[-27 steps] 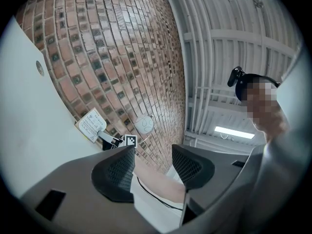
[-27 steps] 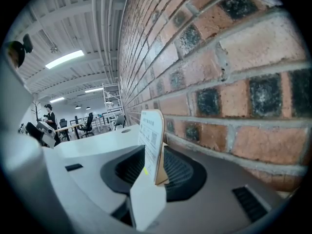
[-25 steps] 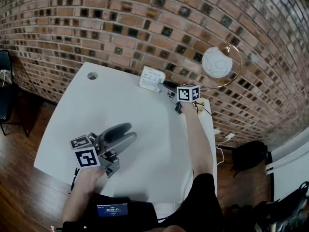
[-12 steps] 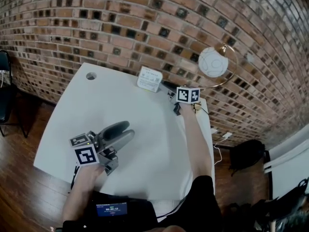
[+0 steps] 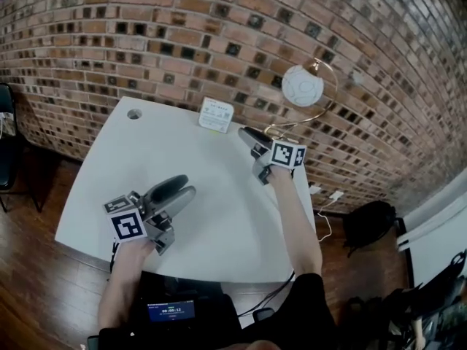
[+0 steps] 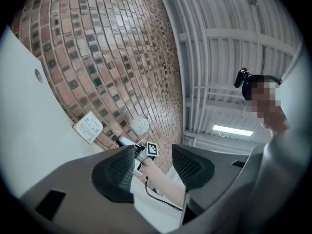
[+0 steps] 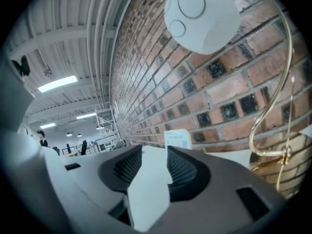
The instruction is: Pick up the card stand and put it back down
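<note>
**Item: card stand (image 5: 216, 115).** It stands upright on the white table (image 5: 109, 173), close against the brick wall (image 5: 182, 42). It is ahead of your right gripper (image 5: 245, 132) and near it, but not between the jaws. It is well ahead of your left gripper (image 5: 181, 186).

**Right gripper.** The jaws are spread wide with only bare tabletop in the gap, and neither pad touches the stand.

**Left gripper.** It rests low over the table with its jaws apart and nothing between them.

**Hazards, as judged:**
- The stand looks light and thin. If one pad reaches it first, it may tip or slide into the bricks.
- If you close on its top edge rather than lower down, it may pivot out of the grip.
- The lamp (image 5: 303, 86) has a gold hoop just to the right of your right gripper, so a sideways swing could catch it.
- Set down crooked so close to the wall, the stand may lean or fall.

**View notes.**
- The head view alone shows both grippers and the stand together on the table.
- The right gripper view alone shows the stand lined up just beyond the gap, with the lamp head looming overhead.
- The left gripper view alone shows a cable trailing under your right arm, and the stand off to the left of its jaws.
</note>
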Tool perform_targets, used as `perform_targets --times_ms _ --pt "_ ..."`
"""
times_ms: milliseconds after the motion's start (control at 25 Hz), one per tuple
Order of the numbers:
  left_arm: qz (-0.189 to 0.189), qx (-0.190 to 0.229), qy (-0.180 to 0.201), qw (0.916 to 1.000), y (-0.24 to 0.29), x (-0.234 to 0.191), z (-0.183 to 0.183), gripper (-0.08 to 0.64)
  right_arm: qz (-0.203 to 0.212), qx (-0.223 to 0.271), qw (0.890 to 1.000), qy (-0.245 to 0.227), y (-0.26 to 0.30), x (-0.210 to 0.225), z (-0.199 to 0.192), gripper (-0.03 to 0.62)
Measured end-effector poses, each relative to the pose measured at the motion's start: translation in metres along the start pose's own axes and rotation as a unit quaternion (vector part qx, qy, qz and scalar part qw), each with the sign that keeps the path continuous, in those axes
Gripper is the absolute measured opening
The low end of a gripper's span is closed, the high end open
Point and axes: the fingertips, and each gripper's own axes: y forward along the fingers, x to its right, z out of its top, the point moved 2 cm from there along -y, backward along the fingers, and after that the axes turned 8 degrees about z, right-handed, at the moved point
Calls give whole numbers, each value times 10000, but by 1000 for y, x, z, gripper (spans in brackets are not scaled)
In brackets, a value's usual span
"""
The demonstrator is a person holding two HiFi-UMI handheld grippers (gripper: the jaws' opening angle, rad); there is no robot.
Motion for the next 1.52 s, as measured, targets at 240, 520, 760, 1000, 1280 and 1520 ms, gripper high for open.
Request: perform_targets --times_ms 240,520,760,1000,1280,1520 --pt "-66 106 -77 9999 -15 28 -3 230 843 861 9924 238 -37 -91 -5 141" --pt "-124 134 -106 9998 -36 57 -14 230 1715 1176 9775 353 -62 -199 -28 130" --pt "-107 139 -77 9998 -55 77 -26 230 1947 1158 9738 203 -78 -262 -57 115" --pt "-99 163 107 9998 -74 102 -37 230 2214 1246 9672 31 -106 -314 -75 107" --pt "-175 249 342 9990 -86 142 -40 230 2469 1237 9598 -493 -144 -380 -90 107" --pt "-253 161 471 9984 -79 168 -50 230 2754 1425 9499 -401 -165 -414 -107 100"
